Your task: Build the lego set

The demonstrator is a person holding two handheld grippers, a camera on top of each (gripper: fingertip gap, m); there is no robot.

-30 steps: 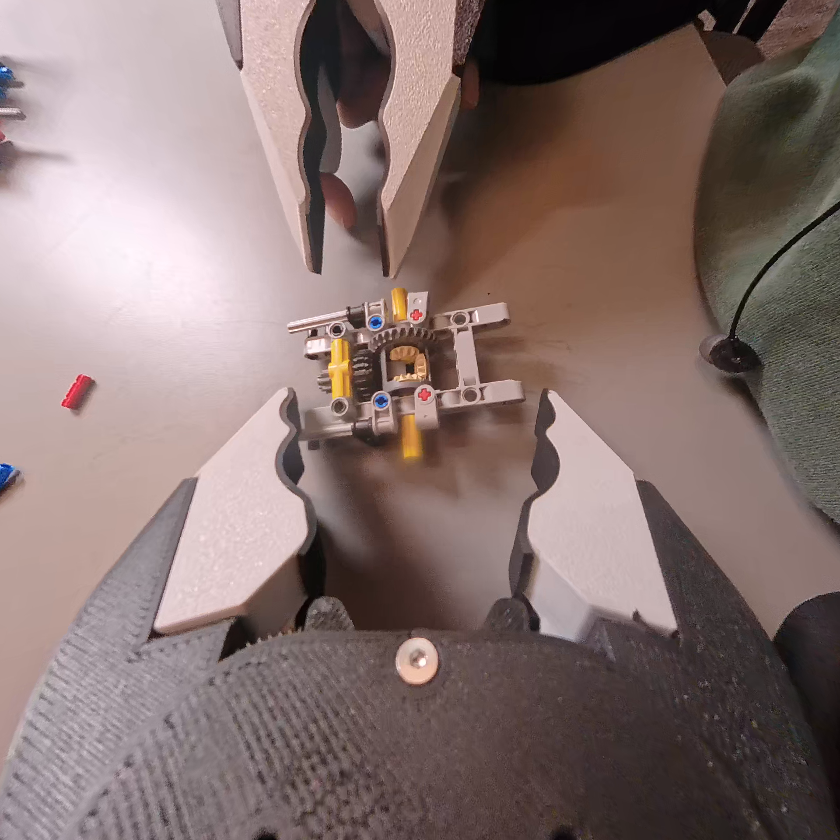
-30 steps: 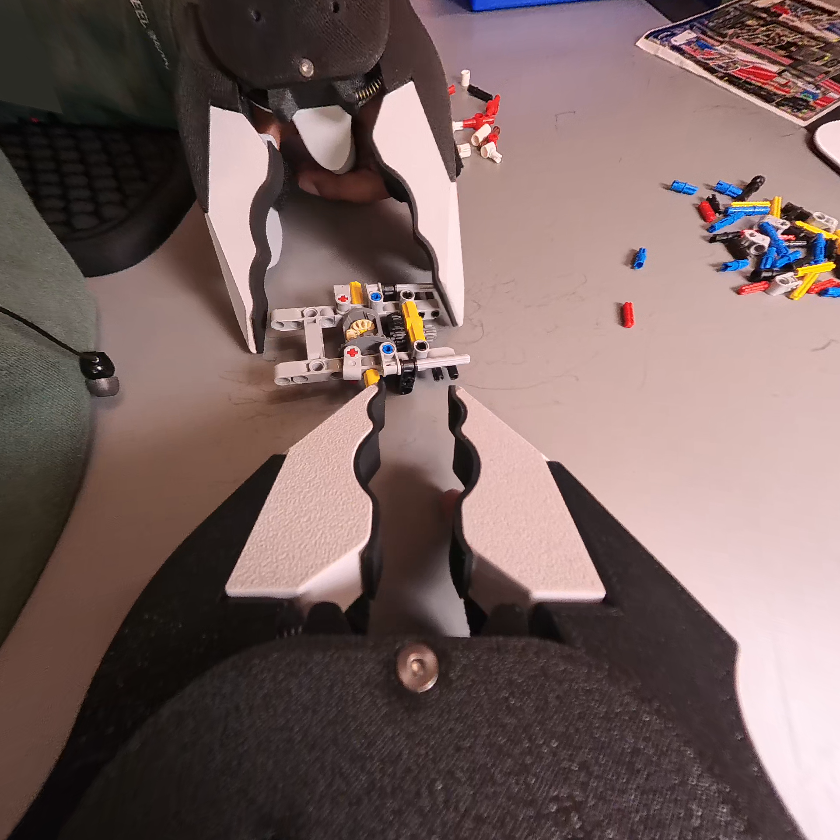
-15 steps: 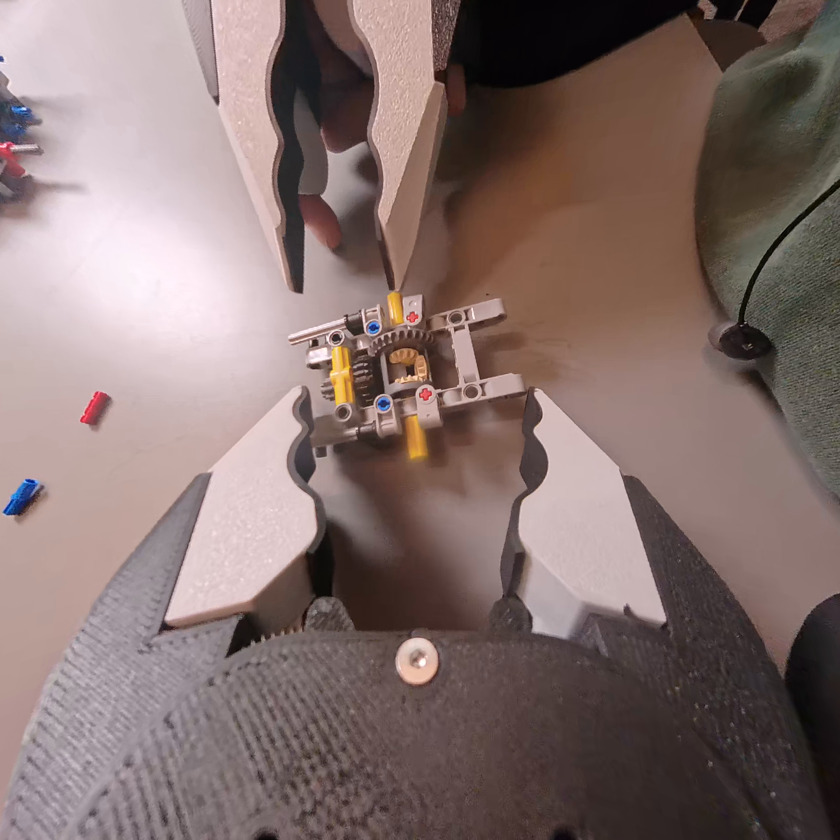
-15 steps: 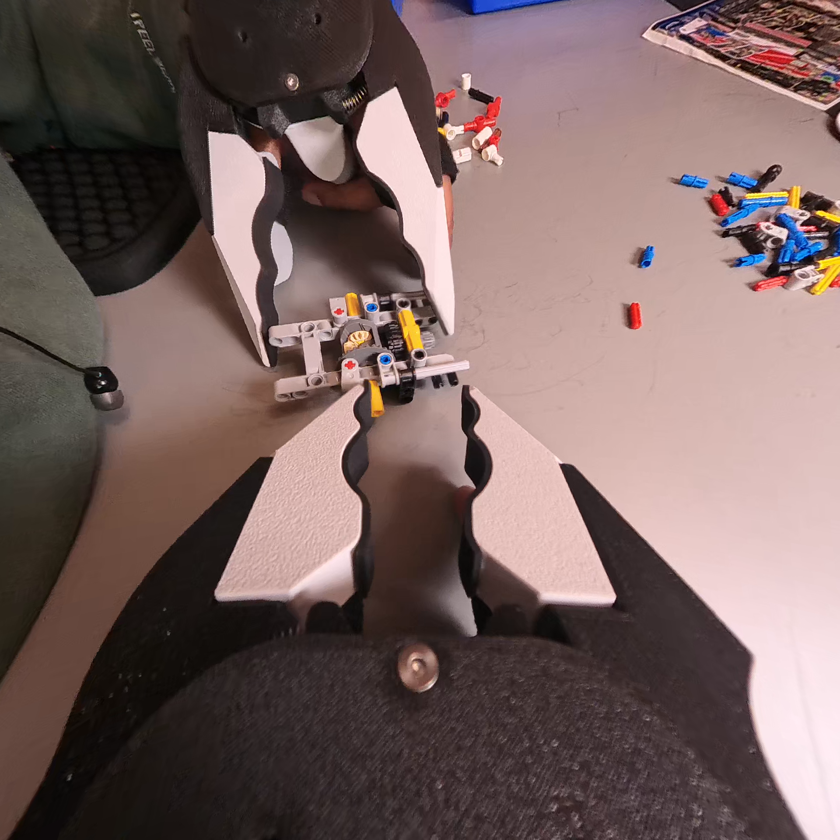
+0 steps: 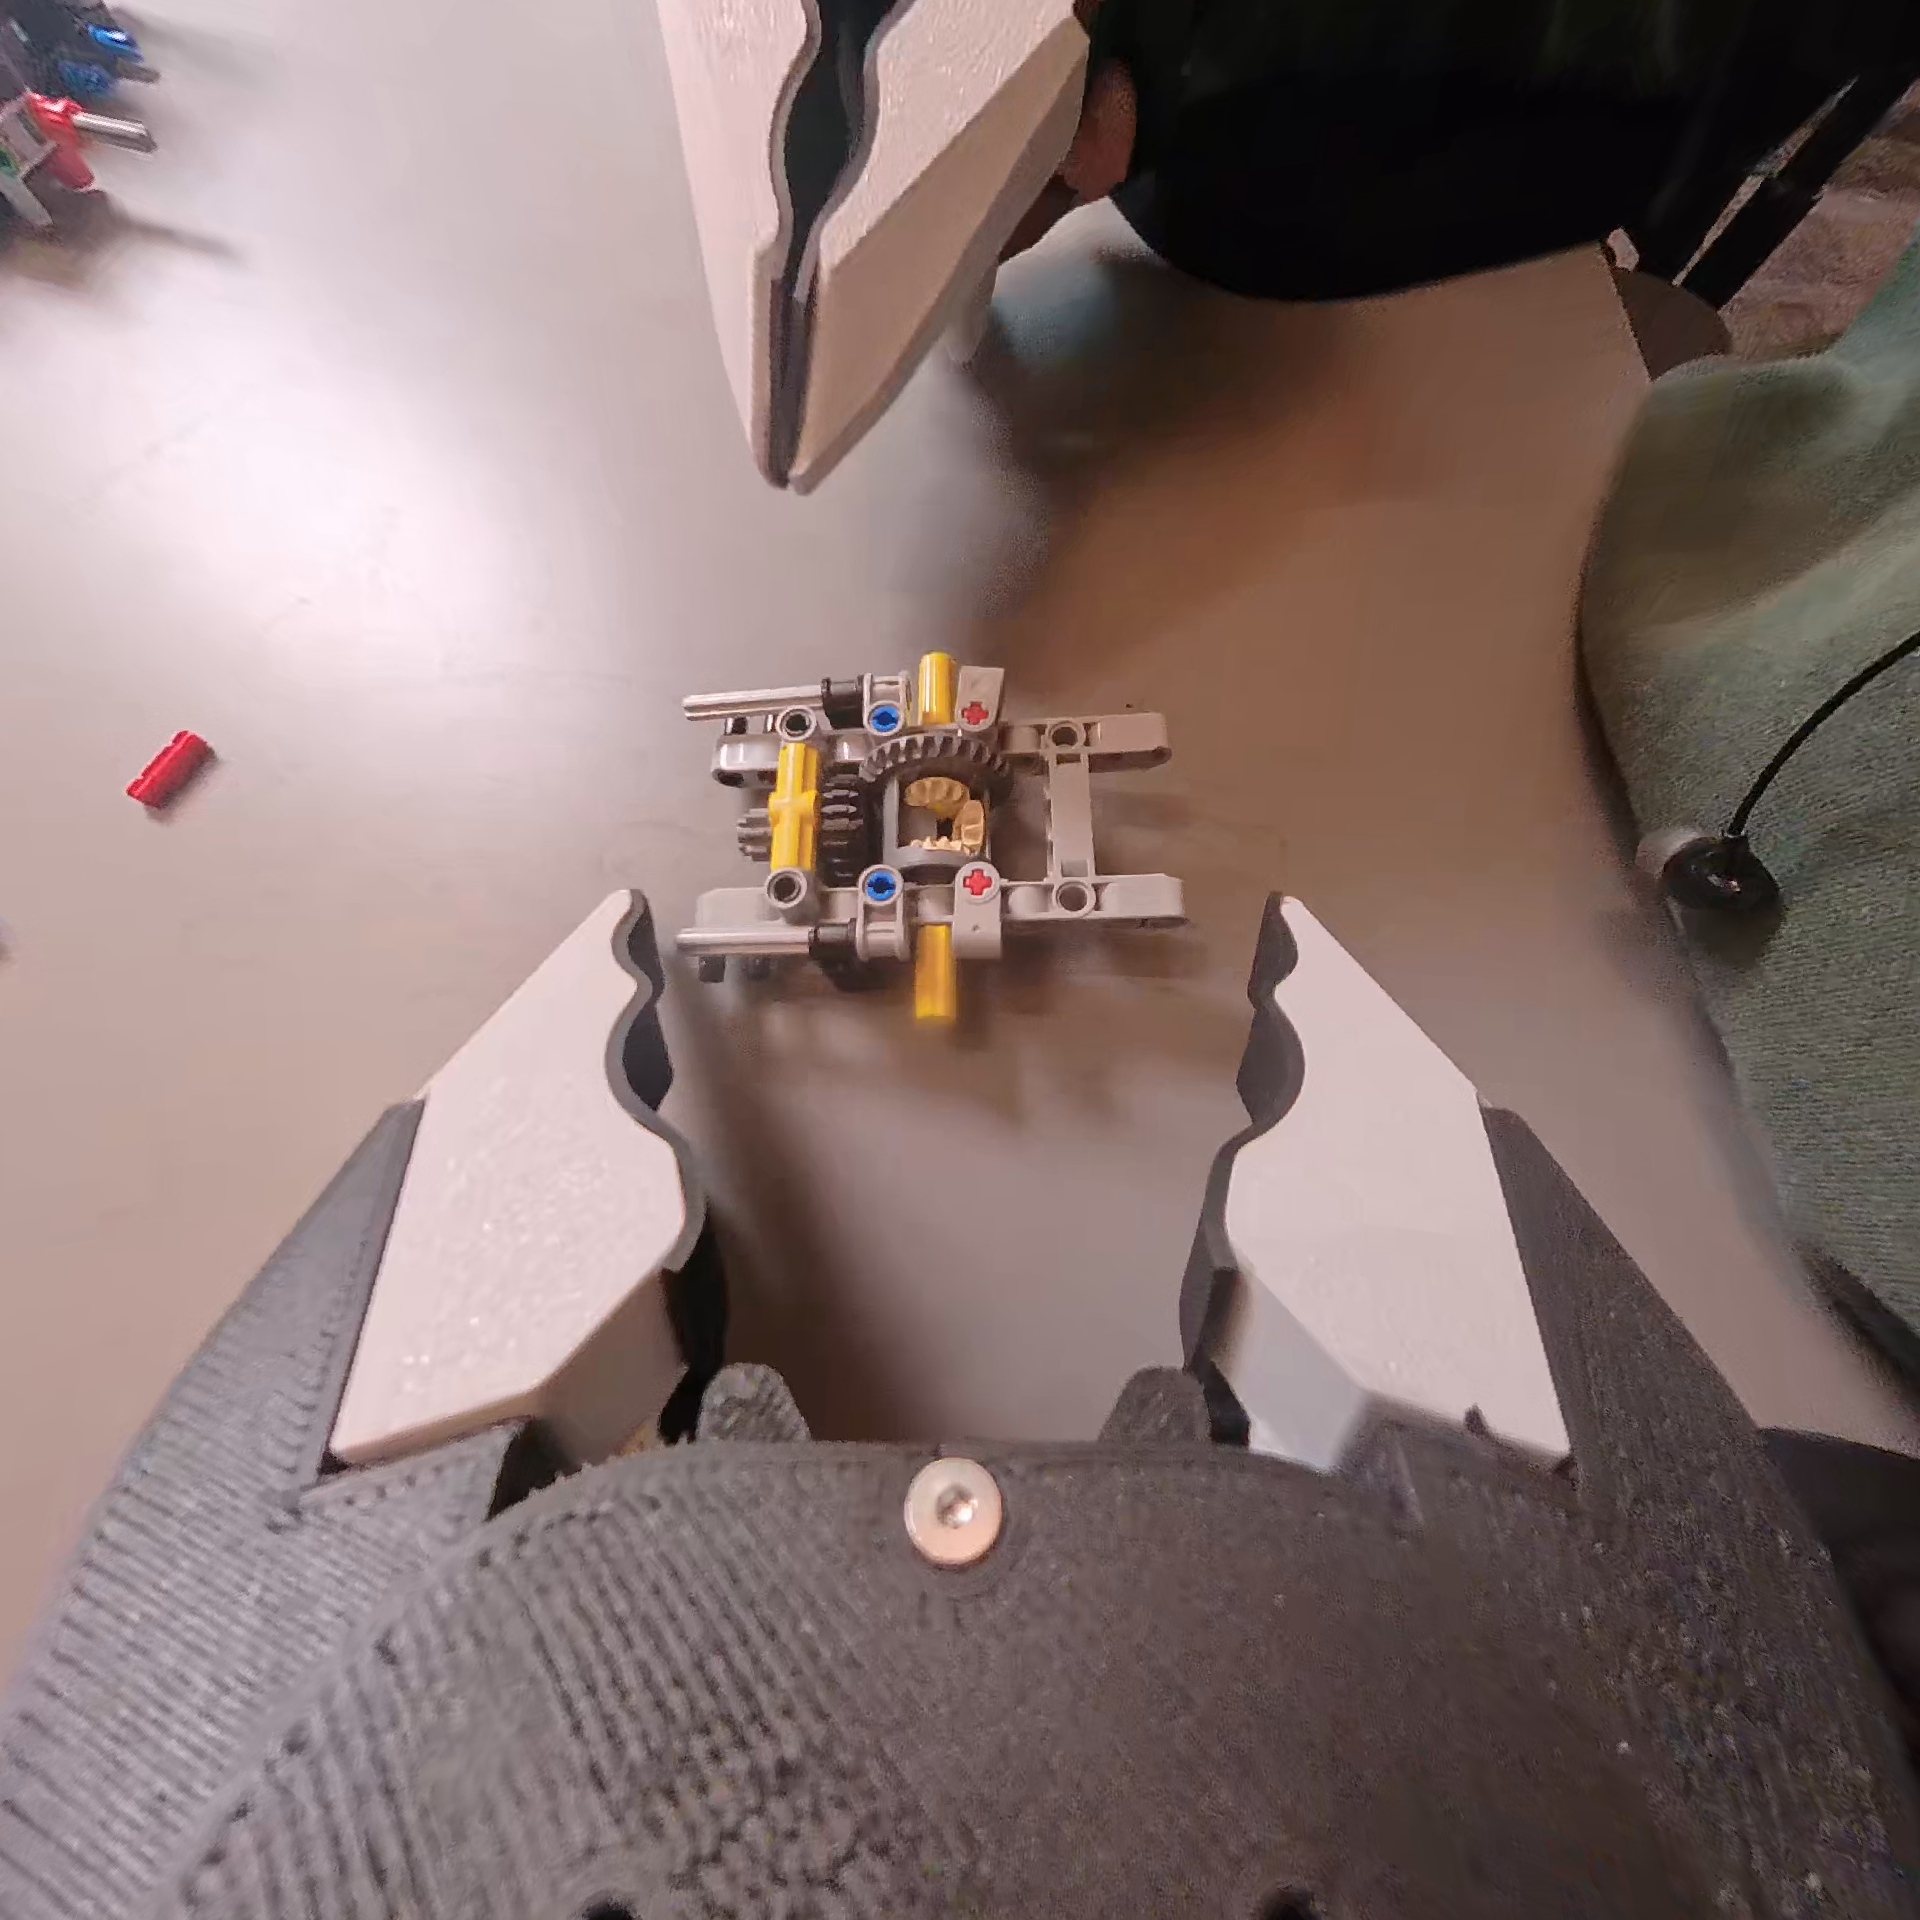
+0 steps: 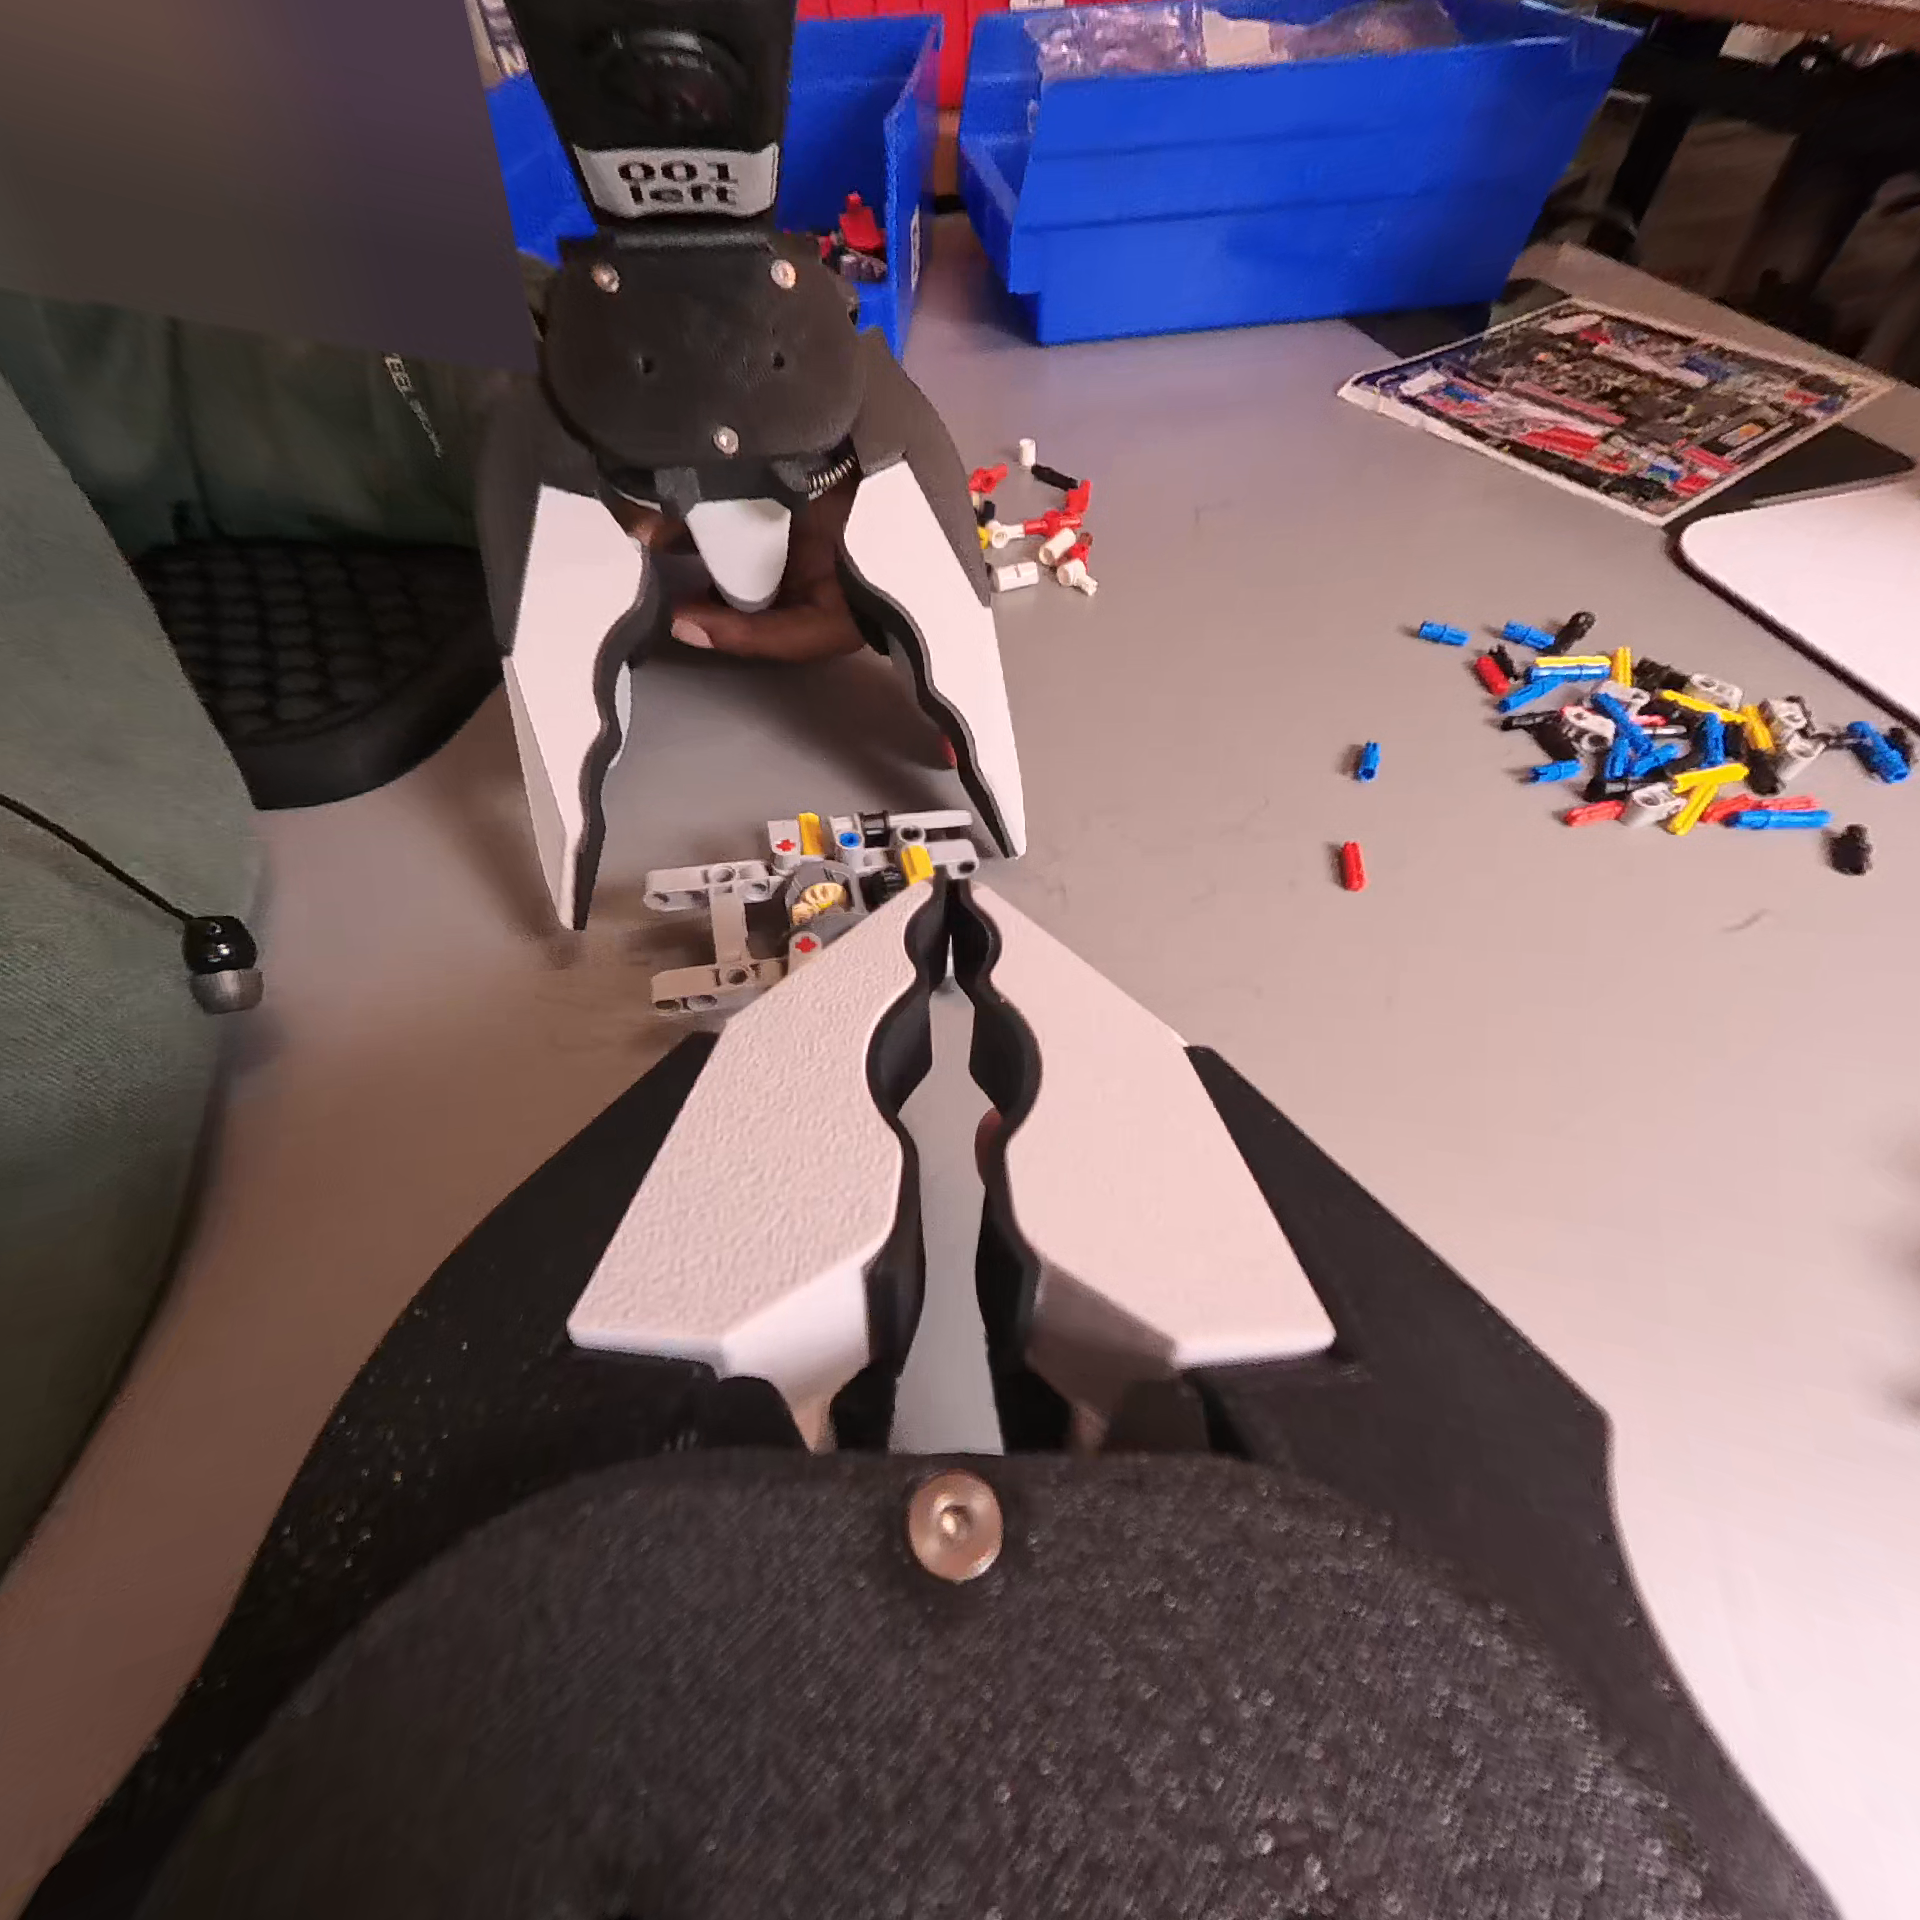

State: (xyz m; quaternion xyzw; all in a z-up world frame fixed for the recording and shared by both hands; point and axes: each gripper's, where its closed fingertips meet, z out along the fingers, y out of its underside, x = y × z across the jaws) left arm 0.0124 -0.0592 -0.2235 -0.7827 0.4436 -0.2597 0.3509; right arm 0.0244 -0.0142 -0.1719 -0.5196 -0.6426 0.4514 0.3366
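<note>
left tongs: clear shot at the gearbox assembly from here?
Probably yes. The left tongs are open just short of the gearbox assembly on the table, nothing between; the right tongs sit shut beyond it.

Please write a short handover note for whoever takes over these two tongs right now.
Left tongs: open, empty, low over the table just short of the grey gear assembly, not touching it.
Right tongs: shut, nothing visible between the tips, raised beyond the far side of the assembly.
The assembly lies flat on the table, held by nobody.
Spare parts: a red pin and blue pin lie loose, with the mixed pile and instruction booklet beyond.
Done: gear core with yellow axles fitted. Left: pick the next part and continue the build.
</note>
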